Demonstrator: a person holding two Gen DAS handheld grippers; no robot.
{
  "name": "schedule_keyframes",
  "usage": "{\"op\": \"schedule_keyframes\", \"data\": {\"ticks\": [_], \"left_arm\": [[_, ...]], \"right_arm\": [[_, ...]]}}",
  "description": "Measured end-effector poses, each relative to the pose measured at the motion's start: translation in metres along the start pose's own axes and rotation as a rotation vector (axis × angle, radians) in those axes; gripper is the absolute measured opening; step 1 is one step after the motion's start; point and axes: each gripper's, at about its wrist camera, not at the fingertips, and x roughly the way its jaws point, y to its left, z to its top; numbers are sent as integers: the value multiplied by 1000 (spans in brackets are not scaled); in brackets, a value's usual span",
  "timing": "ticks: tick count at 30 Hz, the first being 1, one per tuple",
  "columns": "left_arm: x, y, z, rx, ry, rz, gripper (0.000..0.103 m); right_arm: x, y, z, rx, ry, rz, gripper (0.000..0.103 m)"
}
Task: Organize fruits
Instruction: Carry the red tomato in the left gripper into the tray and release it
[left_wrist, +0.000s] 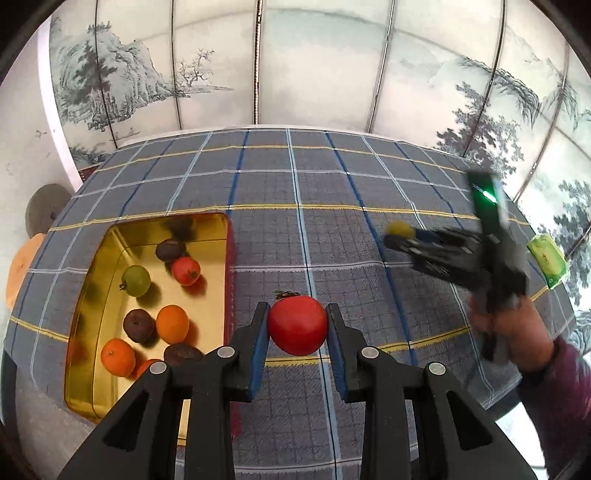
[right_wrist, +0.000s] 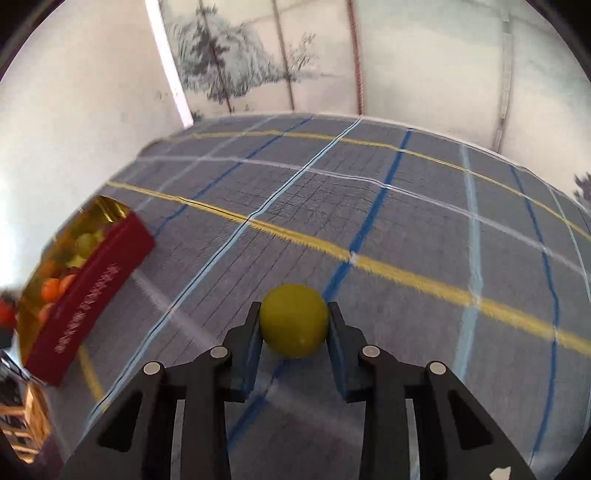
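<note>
- The left gripper (left_wrist: 297, 325) has its fingers clamped on a red tomato (left_wrist: 297, 324), with the gold tin (left_wrist: 96, 266) at 9 o'clock.
- The right gripper (right_wrist: 294, 326) has its fingers clamped on a yellow fruit (right_wrist: 294, 325).

Fruits (left_wrist: 162, 295) in tin (left_wrist: 92, 295), left on tablecloth (left_wrist: 332, 192); packet (left_wrist: 548, 262) far right.

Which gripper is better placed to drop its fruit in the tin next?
Left. The left gripper, gripping the red tomato, sits right beside the gold tin; the right gripper, with the yellow fruit, is farther away.
</note>
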Motion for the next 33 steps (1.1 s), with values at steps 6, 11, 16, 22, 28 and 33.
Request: {"op": "schedule_keyframes", "data": {"ticks": [6, 11, 16, 22, 28, 33], "left_arm": [[-13, 0, -7, -4, -17, -4, 31], [-26, -1, -15, 16, -40, 36, 31], [-36, 7, -23, 14, -60, 69, 31], [-38, 23, -33, 1, -67, 112, 31], [-32, 49, -43, -22, -62, 163, 31], [-31, 85, -55, -82, -66, 202, 31]], "right_arm": [[-46, -16, -49, 114, -52, -126, 30], [-53, -33, -63, 206, -50, -175, 31], [-46, -36, -64, 220, -10, -191, 31], [-45, -31, -64, 194, 2, -225, 31], [-46, -30, -64, 191, 4, -233, 31], [-46, -30, -64, 189, 7, -241, 31]]}}
